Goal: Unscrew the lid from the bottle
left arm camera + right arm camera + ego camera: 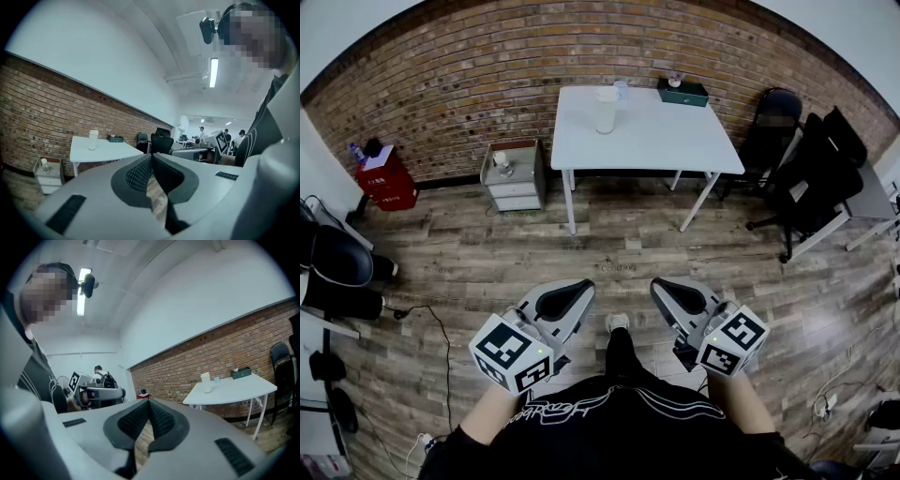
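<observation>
Bottle: white, upright on the white table, left of its middle and toward the brick wall behind it. Lid on top. A small clear cup stands just beside the bottle, on the wall side. A dark green box sits at the table's back right corner.

Left of the table is a grey drawer unit; right of it, black office chairs.

Left gripper and right gripper are well short of the table, over wood floor, held side by side and aimed roughly toward the table. Each has its jaws closed together with nothing between them.
</observation>
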Tool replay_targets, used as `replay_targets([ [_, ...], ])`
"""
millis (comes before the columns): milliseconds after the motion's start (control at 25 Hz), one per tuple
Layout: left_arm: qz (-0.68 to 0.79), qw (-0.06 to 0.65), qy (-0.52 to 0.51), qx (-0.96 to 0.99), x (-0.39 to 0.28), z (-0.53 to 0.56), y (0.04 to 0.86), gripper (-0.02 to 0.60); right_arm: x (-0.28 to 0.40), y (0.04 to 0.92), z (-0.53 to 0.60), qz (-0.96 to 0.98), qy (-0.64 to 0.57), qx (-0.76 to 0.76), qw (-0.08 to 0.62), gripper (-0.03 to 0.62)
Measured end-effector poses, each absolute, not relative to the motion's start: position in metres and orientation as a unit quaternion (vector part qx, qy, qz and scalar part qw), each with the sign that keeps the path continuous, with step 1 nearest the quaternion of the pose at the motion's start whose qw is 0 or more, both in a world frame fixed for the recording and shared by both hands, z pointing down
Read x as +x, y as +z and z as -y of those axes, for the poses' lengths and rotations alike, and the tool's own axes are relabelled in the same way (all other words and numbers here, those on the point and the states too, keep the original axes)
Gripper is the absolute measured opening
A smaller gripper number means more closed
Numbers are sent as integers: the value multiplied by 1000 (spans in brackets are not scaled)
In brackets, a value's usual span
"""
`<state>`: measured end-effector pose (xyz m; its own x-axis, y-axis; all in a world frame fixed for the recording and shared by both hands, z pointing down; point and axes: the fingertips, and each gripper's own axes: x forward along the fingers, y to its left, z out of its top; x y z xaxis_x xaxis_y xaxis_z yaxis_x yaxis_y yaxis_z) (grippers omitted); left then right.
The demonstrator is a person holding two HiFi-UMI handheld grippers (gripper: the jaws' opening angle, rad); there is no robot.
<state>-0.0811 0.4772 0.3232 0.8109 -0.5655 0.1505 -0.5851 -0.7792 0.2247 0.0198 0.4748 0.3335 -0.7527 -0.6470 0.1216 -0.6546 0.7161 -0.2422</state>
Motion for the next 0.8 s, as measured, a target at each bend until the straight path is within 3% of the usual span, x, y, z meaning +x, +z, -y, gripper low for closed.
replay_targets([
  [680,312,149,50,937,-81,-460,346,31,31,352,-452,920,141,365,12,-6],
  [800,325,145,61,933,-81,-446,353,31,40,357,-440,917,146,371,15,69],
])
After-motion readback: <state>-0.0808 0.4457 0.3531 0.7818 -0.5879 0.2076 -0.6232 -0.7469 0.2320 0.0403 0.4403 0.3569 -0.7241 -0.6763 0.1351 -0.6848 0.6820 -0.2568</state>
